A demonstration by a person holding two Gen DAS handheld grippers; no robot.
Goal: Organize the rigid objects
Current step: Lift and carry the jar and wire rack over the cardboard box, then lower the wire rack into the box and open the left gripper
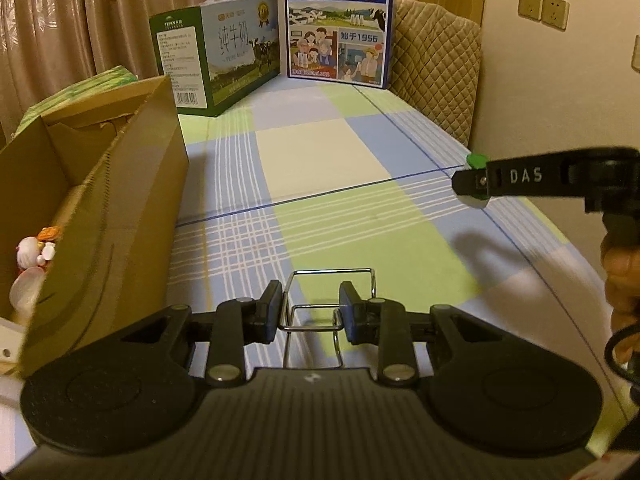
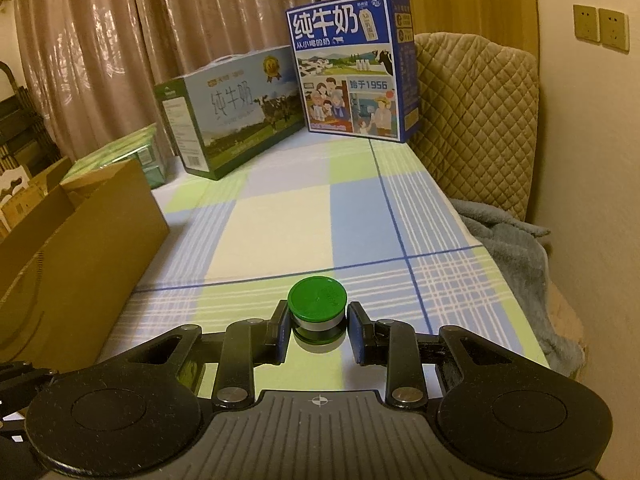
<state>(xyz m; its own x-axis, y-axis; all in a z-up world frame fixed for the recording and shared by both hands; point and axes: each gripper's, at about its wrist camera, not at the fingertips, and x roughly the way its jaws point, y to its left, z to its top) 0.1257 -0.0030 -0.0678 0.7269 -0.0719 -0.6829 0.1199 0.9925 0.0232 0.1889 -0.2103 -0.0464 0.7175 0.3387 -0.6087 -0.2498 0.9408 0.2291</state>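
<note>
While both grippers work low over the checked bed sheet (image 1: 316,160), each is positioned at a separate item. The left gripper (image 1: 308,312) has its fingers (image 1: 267,312) part-way open on either side of a bent wire rack (image 1: 332,296), a chrome frame of thin rod standing on the sheet. The pads lie close to the wire sides; whether they actually press on the rod cannot be told from the left wrist view.

The right gripper (image 2: 318,330) brackets a small jar with a green lid (image 2: 317,300). The jar stands upright on a pale green square of the sheet. The fingers (image 2: 280,332) are part-way open: the left pad looks to be at the jar's side, and a narrow gap shows between the right pad and the jar. In the left wrist view the right gripper (image 1: 466,180) enters from the right edge, with a sliver of the green lid visible past its tip, well apart from the wire rack.

An open cardboard box (image 1: 100,208) sits along the left side of the bed, just beside the left gripper. Inside it lie a few small white and red objects (image 1: 34,256), too blurred to identify. Two milk cartons stand at the far end of the bed: a green-sided carton (image 1: 216,56) on the left and a blue carton (image 1: 340,24) upright beside it. A quilted tan cushion (image 2: 476,116) leans against the wall behind the blue carton, and a grey blanket (image 2: 516,252) lies bunched at the bed's right edge
</note>
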